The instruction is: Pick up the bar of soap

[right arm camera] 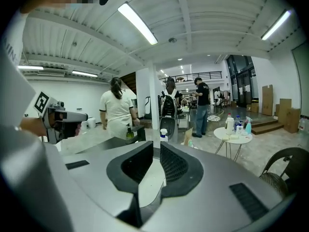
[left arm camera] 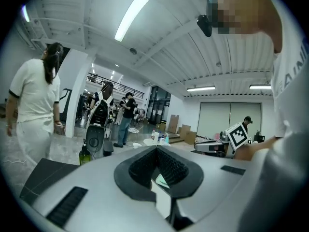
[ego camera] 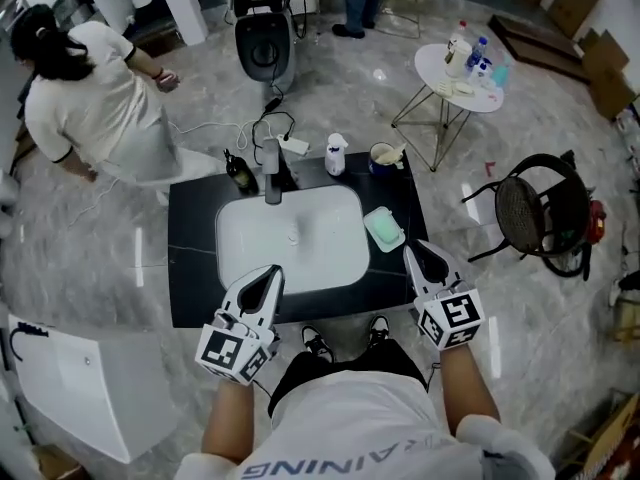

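Observation:
The pale green bar of soap (ego camera: 384, 228) lies in a shallow dish on the black counter (ego camera: 190, 268), just right of the white sink basin (ego camera: 290, 243). My right gripper (ego camera: 410, 251) hovers above the counter's front right corner, a short way in front of the soap, its jaws shut and empty. My left gripper (ego camera: 272, 270) hangs over the basin's front edge, also shut with nothing in it. In the left gripper view a bit of the green soap (left arm camera: 161, 180) shows below the closed jaw tips (left arm camera: 155, 150). The right gripper view looks past its jaws (right arm camera: 155, 146) and does not show the soap.
Along the counter's back edge stand a faucet (ego camera: 272, 173), a dark bottle (ego camera: 240, 173), a white spray bottle (ego camera: 336, 155) and a cup (ego camera: 383, 156). A person (ego camera: 90, 98) crouches at the far left. A round side table (ego camera: 458, 73) and a black chair (ego camera: 545, 213) stand to the right.

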Motion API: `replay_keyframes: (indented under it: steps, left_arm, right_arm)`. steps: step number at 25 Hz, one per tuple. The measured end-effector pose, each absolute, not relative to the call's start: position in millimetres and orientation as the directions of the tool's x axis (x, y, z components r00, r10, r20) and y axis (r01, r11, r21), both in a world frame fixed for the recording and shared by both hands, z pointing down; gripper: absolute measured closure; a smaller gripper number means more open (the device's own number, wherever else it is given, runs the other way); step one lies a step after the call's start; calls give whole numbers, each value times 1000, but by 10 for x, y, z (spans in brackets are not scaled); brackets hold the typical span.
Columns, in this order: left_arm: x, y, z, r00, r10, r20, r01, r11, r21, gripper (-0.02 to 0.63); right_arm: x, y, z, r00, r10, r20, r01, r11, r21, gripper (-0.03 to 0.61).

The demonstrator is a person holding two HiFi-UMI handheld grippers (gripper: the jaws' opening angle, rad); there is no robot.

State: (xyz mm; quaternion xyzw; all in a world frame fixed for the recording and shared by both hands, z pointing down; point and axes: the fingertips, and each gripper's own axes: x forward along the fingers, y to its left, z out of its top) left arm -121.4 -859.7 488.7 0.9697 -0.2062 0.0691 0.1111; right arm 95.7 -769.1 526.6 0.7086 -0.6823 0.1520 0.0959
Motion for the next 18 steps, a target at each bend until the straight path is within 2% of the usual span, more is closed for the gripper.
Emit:
replay_keyframes:
  steps: [4,10,13,18]
  left_arm:
    - [-1135,-8591,4962,901,-384,200,-422,-884,204,612]
    - [-1012,-8522,5186,879,-400,258,-459,-857,235,612]
    - [-969,-8491,5311,866,-408,289,-477,-847,236,612]
    - [-1065,-8494,5539,835,-431,343,-522,-817,245,611]
  right_arm:
    - [1108,-7817,5502,14,-909,416,-998,-37,-48,470]
    - [1283,-8093,6241,-36,-805,593,-999,29,-21,327]
    - [1296,-8214,6731,-59,-736,674,-998,67,-14,297]
    - [1365,-8337,7368,-56,-642,764,-996,88,1,288]
